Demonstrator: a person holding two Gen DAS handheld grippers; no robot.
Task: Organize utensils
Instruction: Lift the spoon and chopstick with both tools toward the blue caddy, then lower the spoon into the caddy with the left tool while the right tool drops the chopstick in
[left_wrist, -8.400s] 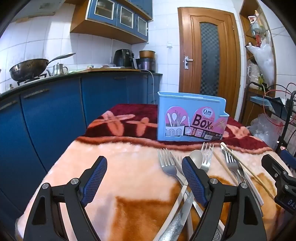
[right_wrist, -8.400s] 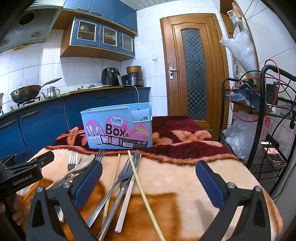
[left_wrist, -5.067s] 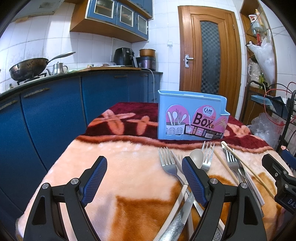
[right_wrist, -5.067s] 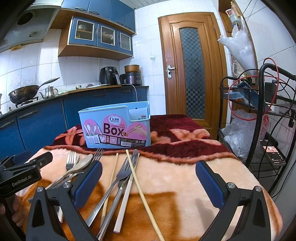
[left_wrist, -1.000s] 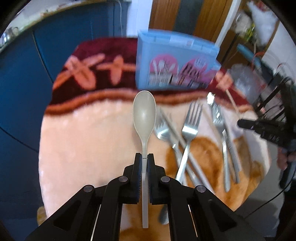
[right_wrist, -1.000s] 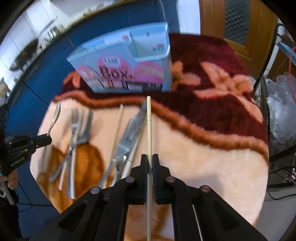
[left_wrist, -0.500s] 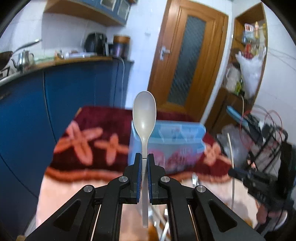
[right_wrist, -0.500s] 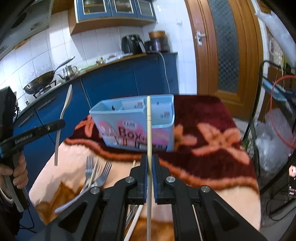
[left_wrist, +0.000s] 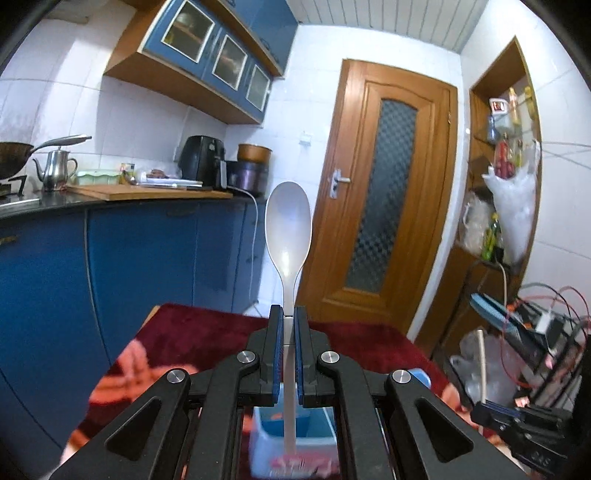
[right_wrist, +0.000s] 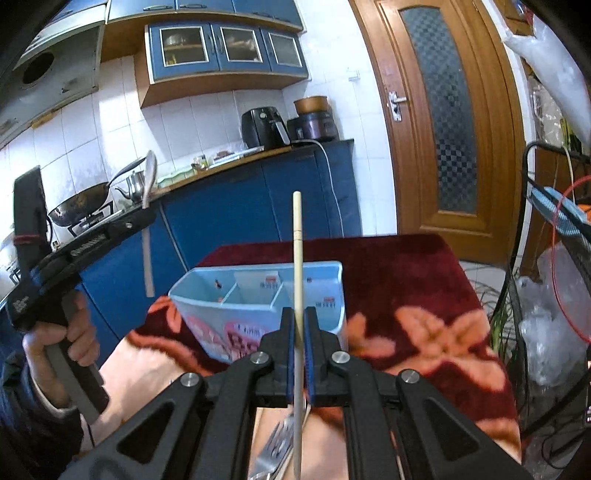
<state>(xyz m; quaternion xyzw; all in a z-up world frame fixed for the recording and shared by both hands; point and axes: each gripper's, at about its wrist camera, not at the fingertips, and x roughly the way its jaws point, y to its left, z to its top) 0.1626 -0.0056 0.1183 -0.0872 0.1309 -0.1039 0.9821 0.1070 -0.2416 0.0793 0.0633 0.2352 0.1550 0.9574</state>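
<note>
My left gripper (left_wrist: 289, 317) is shut on a pale grey spoon (left_wrist: 288, 225), held upright with the bowl up; its handle end hangs over the light blue utensil box (left_wrist: 317, 435) just below. My right gripper (right_wrist: 298, 321) is shut on a cream chopstick (right_wrist: 296, 258), also upright, in front of the same box (right_wrist: 258, 317), which has several open compartments. In the right wrist view the left gripper (right_wrist: 122, 225) with the spoon (right_wrist: 149, 177) is raised at the left. The right gripper and chopstick (left_wrist: 481, 365) show low right in the left wrist view.
The box stands on a table under a maroon and peach blanket (right_wrist: 406, 295). Forks (right_wrist: 275, 454) lie on it below my right gripper. Blue cabinets (left_wrist: 110, 266) run along the left, a wooden door (left_wrist: 388, 206) behind, a wire rack (right_wrist: 554, 258) at the right.
Both grippers rose and tilted up with their utensils. The left gripper moved forward so the spoon's handle end now hangs over the box. The right gripper came closer to the box.
</note>
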